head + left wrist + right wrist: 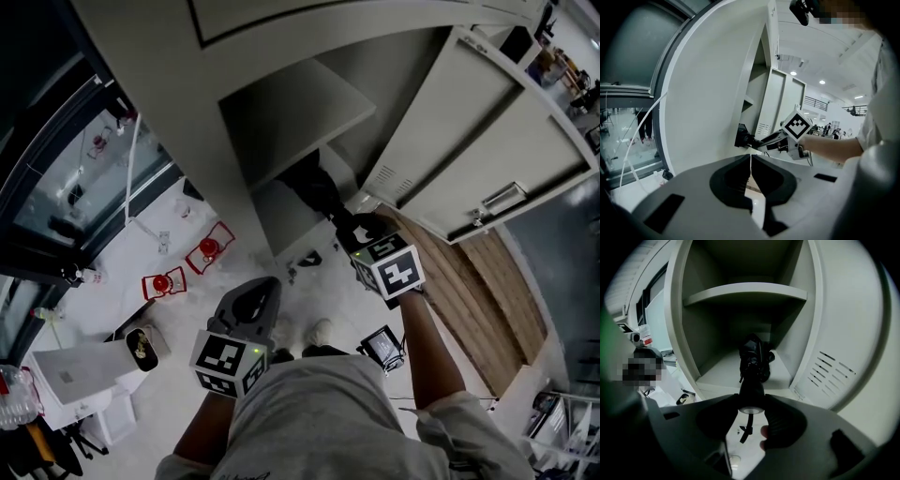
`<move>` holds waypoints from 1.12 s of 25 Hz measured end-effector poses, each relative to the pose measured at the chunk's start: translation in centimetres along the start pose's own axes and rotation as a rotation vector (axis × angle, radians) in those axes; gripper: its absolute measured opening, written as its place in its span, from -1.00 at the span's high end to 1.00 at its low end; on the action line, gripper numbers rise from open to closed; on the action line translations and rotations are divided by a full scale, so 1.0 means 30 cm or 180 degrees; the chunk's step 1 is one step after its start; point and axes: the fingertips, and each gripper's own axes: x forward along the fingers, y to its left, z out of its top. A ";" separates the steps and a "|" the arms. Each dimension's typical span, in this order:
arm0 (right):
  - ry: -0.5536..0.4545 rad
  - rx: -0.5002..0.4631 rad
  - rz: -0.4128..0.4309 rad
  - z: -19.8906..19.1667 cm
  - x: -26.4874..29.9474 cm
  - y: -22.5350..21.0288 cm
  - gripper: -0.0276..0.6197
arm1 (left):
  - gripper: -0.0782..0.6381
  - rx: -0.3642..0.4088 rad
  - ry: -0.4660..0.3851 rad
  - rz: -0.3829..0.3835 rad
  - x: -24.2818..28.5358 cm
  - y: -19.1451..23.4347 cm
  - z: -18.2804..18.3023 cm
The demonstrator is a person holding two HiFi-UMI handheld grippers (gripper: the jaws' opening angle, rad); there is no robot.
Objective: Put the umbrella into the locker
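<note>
The grey locker (281, 122) stands open, with one shelf (745, 291) across it. The black folded umbrella (314, 187) reaches into the compartment below that shelf. Its body (753, 359) rests on the compartment floor. My right gripper (345, 230) is at the locker's mouth, shut on the umbrella's handle end. In the right gripper view the jaws (751, 397) press on the handle from both sides and a strap (746, 427) hangs beneath. My left gripper (267, 281) hangs back over the floor, shut and holding nothing (750, 157). From there I see the right gripper (761, 140) and the umbrella (742, 137).
The locker door (487, 141) stands swung open at the right. Two red items (211, 248) lie on the white floor at the left, near a glass wall. A white box (80, 370) sits at lower left. A wooden floor strip (478, 281) runs along the right.
</note>
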 end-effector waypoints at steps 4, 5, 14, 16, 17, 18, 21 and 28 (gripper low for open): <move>-0.0010 -0.0029 0.0023 0.032 0.030 -0.008 0.33 | 0.72 -0.0025 -0.0012 0.0051 -0.003 0.013 0.002; -0.0022 -0.0039 0.0010 0.043 0.036 -0.013 0.33 | 0.72 -0.0031 -0.0014 0.0066 -0.004 0.017 0.002; 0.0010 -0.0090 0.0022 0.081 0.096 -0.031 0.33 | 0.72 -0.0077 -0.0018 0.0170 -0.019 0.048 -0.001; 0.0009 -0.0097 0.0042 0.091 0.108 -0.031 0.33 | 0.72 -0.0087 -0.0023 0.0196 -0.020 0.054 0.001; 0.0019 -0.0107 0.0034 0.093 0.113 -0.036 0.33 | 0.72 -0.0089 -0.0026 0.0205 -0.021 0.056 0.002; 0.0027 -0.0116 0.0025 0.096 0.117 -0.039 0.33 | 0.72 -0.0088 -0.0028 0.0214 -0.022 0.057 0.003; 0.0025 -0.0128 0.0026 0.110 0.129 -0.043 0.33 | 0.72 -0.0091 -0.0033 0.0253 -0.030 0.069 0.009; -0.0031 -0.0105 0.0051 0.116 0.136 -0.040 0.33 | 0.72 -0.0093 -0.0037 0.0287 -0.034 0.080 0.009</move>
